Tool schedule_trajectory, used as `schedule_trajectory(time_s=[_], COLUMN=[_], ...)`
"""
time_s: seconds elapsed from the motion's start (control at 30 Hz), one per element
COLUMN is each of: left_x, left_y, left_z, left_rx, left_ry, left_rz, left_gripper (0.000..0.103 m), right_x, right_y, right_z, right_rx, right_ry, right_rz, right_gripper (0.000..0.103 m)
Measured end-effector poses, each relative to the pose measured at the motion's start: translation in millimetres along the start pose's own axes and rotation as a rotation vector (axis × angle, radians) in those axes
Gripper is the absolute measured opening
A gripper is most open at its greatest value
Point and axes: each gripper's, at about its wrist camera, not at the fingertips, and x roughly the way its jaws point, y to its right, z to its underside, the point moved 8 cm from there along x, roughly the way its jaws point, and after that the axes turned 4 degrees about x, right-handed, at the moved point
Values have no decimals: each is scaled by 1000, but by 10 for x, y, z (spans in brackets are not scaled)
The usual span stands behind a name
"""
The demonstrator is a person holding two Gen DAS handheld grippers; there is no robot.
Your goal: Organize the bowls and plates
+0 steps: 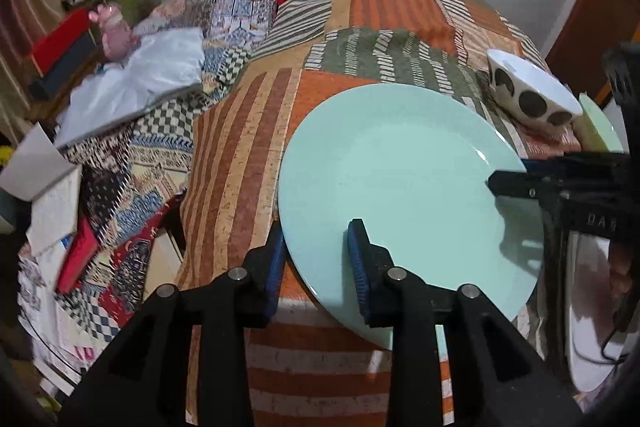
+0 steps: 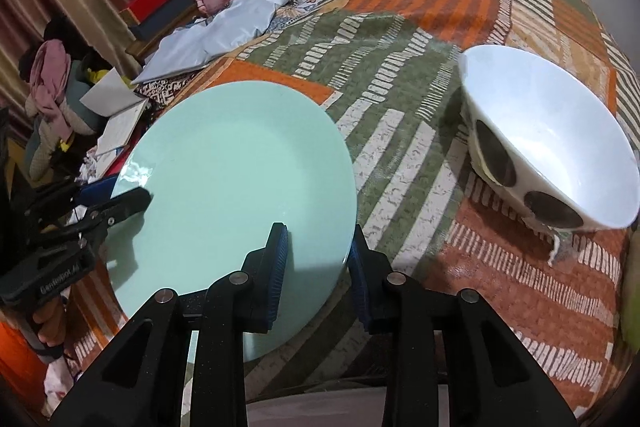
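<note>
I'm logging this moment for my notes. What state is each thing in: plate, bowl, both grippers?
Plate: mint green, empty, rim between the fingers of both grippers, one edge past the table's edge.
Bowl: white with dark spots, empty, upright on the tablecloth, apart from the plate.
Left gripper: fingers astride the plate's rim.
Right gripper: fingers astride the opposite rim.

Both wrist fisheyes look down and forward, close over the patchwork cloth (image 1: 248, 131), the left from the mint plate's (image 1: 400, 179) left rim, the right from its right rim, sharing plate, spotted bowl (image 2: 552, 147) and upper-left clutter.
</note>
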Motion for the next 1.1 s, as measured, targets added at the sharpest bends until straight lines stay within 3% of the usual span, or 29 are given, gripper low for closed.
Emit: schedule_trajectory(time_s=[1.1], left_x=[-1107], left_y=[572], left_z=[-6], left_rx=[11], left_ry=[156], left_rz=[40], left_gripper=[29], right_x=[-1081], right_y=[20], right_z=[305], right_rx=[22], right_ry=[193], right_rz=[3], right_gripper=[27])
